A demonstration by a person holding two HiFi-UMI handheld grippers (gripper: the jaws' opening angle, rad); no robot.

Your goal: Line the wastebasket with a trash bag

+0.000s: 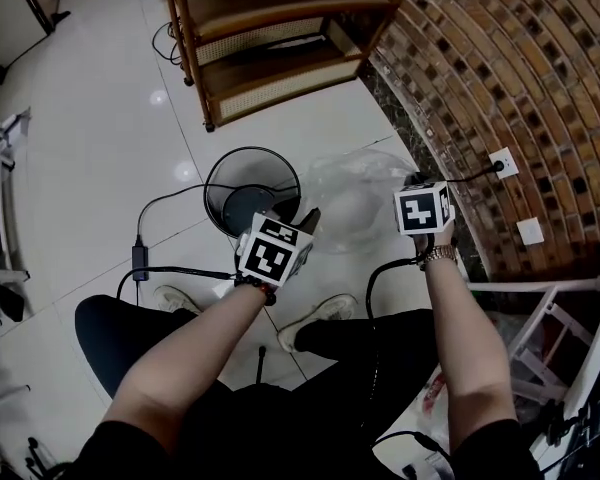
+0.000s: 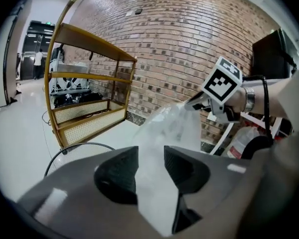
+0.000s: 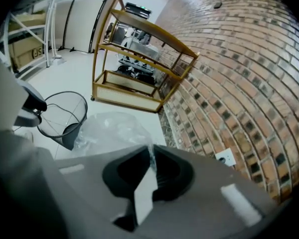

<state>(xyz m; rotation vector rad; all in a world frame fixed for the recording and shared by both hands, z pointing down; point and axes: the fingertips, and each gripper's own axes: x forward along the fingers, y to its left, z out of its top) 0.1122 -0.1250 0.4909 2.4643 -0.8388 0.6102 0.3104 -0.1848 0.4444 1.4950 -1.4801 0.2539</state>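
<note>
The black wire wastebasket [image 1: 220,168] stands on the pale floor, also seen in the right gripper view [image 3: 65,116]. A clear trash bag [image 1: 355,193] hangs stretched in the air to the right of the basket. My right gripper [image 3: 150,168] is shut on the bag's edge, raised near the brick wall [image 1: 412,180]. My left gripper [image 2: 151,166] sits over the basket's near right rim [image 1: 305,218]. Its pads stand apart, with the bag's film [image 2: 169,128] running loosely between them up toward the right gripper [image 2: 197,101].
A wooden rattan shelf unit [image 1: 270,38] stands behind the basket. The curved brick wall [image 1: 500,78] with a socket [image 1: 503,161] lies to the right. A black cable [image 1: 140,258] trails on the floor at left. The person's shoes [image 1: 320,318] are just below the basket.
</note>
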